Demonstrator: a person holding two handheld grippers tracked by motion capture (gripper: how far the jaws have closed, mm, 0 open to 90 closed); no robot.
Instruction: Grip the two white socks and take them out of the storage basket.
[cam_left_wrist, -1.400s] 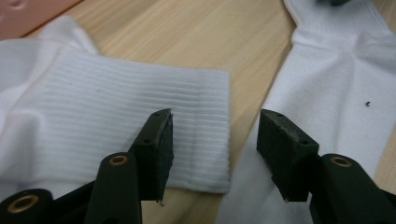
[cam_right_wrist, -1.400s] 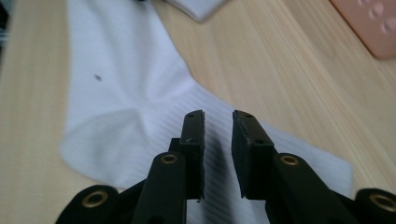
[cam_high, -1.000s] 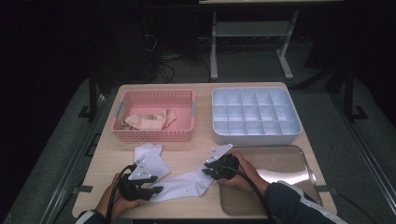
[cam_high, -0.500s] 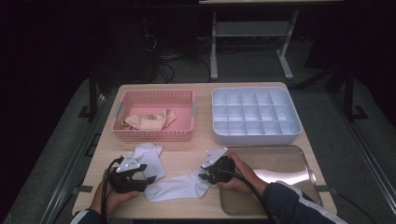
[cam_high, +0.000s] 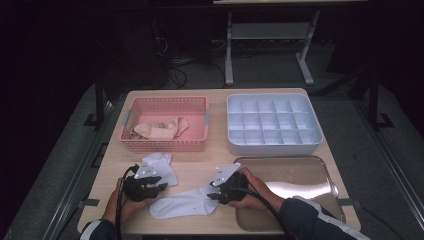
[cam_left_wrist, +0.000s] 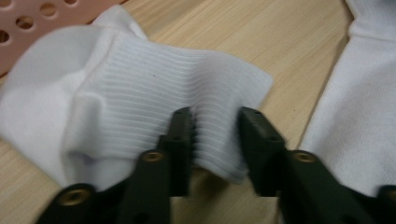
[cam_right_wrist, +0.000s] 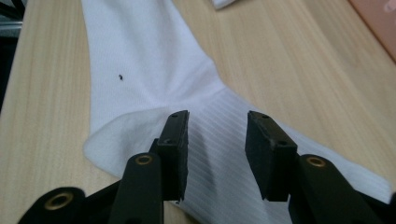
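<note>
— Left fingers (cam_left_wrist: 212, 135)?
— Just been closing; they pinch the ribbed cuff of the crumpled sock (cam_left_wrist: 140, 102) beside the pink basket (cam_high: 165, 122).
— Right fingers (cam_right_wrist: 217, 140)?
— Just been opening, parted above the flat sock (cam_right_wrist: 154, 88), farther from that basket.

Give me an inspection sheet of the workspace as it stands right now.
Surface: wooden table, bare between the things.
Job's things: crumpled white sock near the pink basket; flat white sock at the near edge, a small dark speck on it.
Clutter: beige cloths in the basket; white divided tray, compartments look empty; metal tray, nothing seen on it.
Grippers: left tongs straddle the crumpled sock's ribbed cuff, jaws just been closing, cuff bunched between them; right tongs over the flat sock's ribbed part, jaws just been opening, apart from it.
Cables: black cable trails from each gripper toward the person.
Surroundings: dark room, metal frame and floor cables beyond the table.
</note>
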